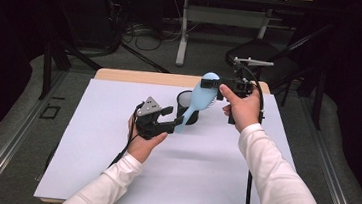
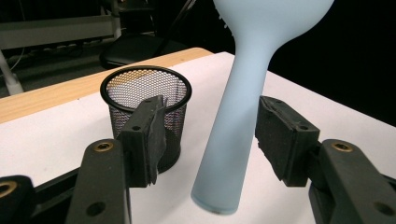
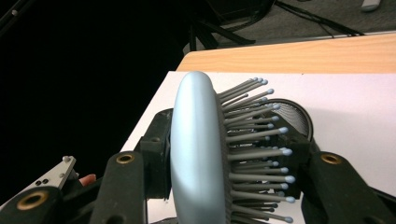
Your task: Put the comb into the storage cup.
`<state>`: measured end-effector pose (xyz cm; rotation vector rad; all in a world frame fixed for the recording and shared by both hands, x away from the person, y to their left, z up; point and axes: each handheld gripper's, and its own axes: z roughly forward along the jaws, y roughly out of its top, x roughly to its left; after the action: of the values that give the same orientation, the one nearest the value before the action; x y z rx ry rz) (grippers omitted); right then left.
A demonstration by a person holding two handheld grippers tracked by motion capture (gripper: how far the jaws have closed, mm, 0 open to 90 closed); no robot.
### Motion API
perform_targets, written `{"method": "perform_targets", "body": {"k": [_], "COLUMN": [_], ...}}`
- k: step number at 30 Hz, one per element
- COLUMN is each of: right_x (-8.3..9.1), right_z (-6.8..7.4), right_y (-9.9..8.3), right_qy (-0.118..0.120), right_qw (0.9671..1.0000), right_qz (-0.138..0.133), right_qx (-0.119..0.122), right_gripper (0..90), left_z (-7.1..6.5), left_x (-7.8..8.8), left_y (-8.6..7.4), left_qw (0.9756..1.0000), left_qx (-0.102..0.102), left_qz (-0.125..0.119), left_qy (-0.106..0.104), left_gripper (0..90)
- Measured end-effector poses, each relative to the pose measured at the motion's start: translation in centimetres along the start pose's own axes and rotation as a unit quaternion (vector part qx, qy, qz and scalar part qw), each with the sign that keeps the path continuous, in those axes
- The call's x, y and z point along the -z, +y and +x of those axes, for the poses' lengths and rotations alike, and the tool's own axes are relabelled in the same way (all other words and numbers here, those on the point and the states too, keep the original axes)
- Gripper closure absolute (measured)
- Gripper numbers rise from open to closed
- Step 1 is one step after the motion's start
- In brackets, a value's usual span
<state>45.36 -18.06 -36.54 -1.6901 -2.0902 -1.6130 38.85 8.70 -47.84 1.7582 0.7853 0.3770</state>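
Hairbrush (image 1: 200, 96), pale blue, hangs tilted above the worktop (image 1: 112, 166), head clamped in the right hand-held gripper (image 1: 230, 88) near the far edge. Its handle sits untouched between the left hand-held gripper (image 1: 169, 119)'s parted pads, beside the mesh cup (image 2: 145, 109). Bare worktop lies nearer.

A wooden table (image 1: 121, 74) carries a white sheet (image 1: 89, 143) over most of its top; a black mesh cup (image 1: 185, 102) stands near the far middle.
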Motion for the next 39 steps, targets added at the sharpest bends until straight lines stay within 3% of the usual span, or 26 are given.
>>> {"method": "perform_targets", "body": {"k": [8,13,21,24,27,32,35,39], "right_x": [0.8,1.3,2.0,2.2,2.4,2.8,3.0,3.2], "right_z": [0.0,0.0,0.1,0.3,0.4,0.9,1.2,1.5], "right_y": [1.1,1.7,2.5,2.8,3.1,3.6,3.9,4.3], "right_qy": [-0.016,-0.025,-0.037,-0.041,-0.044,-0.048,-0.052,-0.057], "right_qw": [0.9998,0.9996,0.9990,0.9987,0.9985,0.9981,0.9976,0.9971], "right_qz": [-0.008,-0.013,-0.022,-0.025,-0.028,-0.032,-0.035,-0.039], "right_qx": [0.006,0.008,0.014,0.015,0.018,0.024,0.029,0.033], "right_gripper": [50.2,50.2,50.2,50.2,50.2,50.2,50.1,50.1], "left_z": [-0.1,0.0,0.5,0.6,0.8,0.9,1.1,1.2], "left_x": [-0.1,0.0,-0.1,0.0,0.1,0.1,0.0,-0.1], "left_y": [0.0,0.0,0.0,0.0,0.0,0.0,0.0,-0.2], "left_qw": [1.0000,1.0000,0.9997,0.9996,0.9996,0.9994,0.9990,0.9985], "left_qx": [0.004,0.005,0.024,0.024,0.008,0.009,0.029,0.031], "left_qz": [-0.001,-0.001,0.002,0.003,0.002,0.012,0.017,0.024], "left_qy": [-0.003,0.007,0.003,0.013,0.025,0.031,0.029,0.039], "left_gripper": [42.9,41.5,38.8,38.8,38.2,37.7,31.1,23.1]}}
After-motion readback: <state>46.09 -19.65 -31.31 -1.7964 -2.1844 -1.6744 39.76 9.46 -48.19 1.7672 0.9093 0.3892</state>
